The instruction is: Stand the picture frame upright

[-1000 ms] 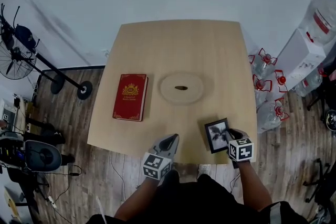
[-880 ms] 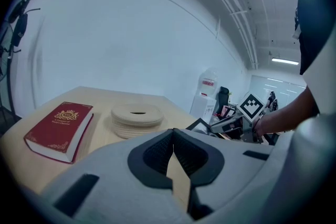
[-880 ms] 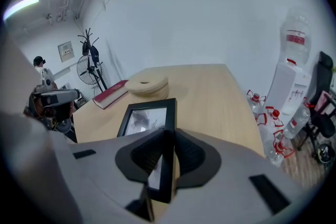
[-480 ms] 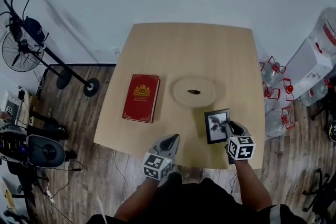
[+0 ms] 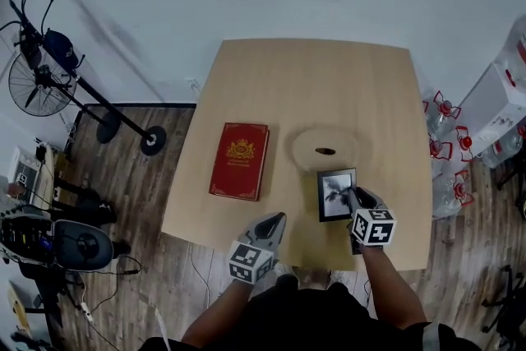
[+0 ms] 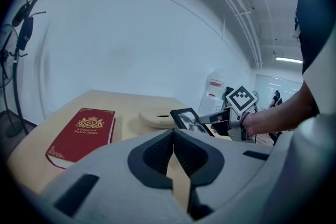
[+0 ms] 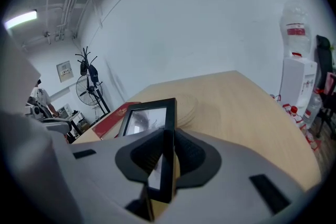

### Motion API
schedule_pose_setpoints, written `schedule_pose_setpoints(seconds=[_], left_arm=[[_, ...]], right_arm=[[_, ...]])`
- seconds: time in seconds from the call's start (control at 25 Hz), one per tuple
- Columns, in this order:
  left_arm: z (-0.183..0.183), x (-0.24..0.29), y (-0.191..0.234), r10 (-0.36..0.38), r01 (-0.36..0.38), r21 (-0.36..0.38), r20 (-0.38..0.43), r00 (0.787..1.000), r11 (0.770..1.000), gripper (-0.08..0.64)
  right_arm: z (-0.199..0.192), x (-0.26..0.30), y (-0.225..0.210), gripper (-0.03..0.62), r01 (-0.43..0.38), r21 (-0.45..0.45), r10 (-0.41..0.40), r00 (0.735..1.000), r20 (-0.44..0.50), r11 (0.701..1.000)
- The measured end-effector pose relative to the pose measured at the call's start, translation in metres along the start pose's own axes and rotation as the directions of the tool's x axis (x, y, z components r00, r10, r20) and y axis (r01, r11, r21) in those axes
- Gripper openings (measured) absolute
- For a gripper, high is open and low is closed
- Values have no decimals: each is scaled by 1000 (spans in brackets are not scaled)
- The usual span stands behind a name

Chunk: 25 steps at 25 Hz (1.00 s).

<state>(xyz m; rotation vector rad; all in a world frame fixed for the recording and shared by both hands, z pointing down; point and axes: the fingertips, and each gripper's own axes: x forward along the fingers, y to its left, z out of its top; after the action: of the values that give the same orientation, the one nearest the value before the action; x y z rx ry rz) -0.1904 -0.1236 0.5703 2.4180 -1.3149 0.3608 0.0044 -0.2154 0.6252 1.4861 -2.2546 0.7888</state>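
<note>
One black rectangular picture frame point(image 5: 335, 195) is clamped by its edge between the jaws of the right tool point(image 5: 349, 195), tilted over the light wooden table point(image 5: 329, 78). Just beyond that tool, one round, shallow wooden disc point(image 5: 327, 150) is seen. The left tool point(image 5: 275, 219) is held with jaws closed together and empty; one red hardback book point(image 5: 241, 161) lies beyond it, to its left.

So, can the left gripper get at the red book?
Probably yes: the left gripper is empty, and only bare table lies between it and the red book. The picture frame is away in the right gripper.
</note>
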Motion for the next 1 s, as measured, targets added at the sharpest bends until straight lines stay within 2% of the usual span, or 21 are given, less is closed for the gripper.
schedule_pose_setpoints(seconds=[0.48,1.0], left_arm=[[-3,-9,49,-38,38,28,-27,999,999,3],[-17,-15,74,-64,64,4,-39,997,998,3]], right_arm=[[-23,38,18,66,91,46,-90,995,-32,995],[-38,54,15,66,176,58,-171,983,-73,983]])
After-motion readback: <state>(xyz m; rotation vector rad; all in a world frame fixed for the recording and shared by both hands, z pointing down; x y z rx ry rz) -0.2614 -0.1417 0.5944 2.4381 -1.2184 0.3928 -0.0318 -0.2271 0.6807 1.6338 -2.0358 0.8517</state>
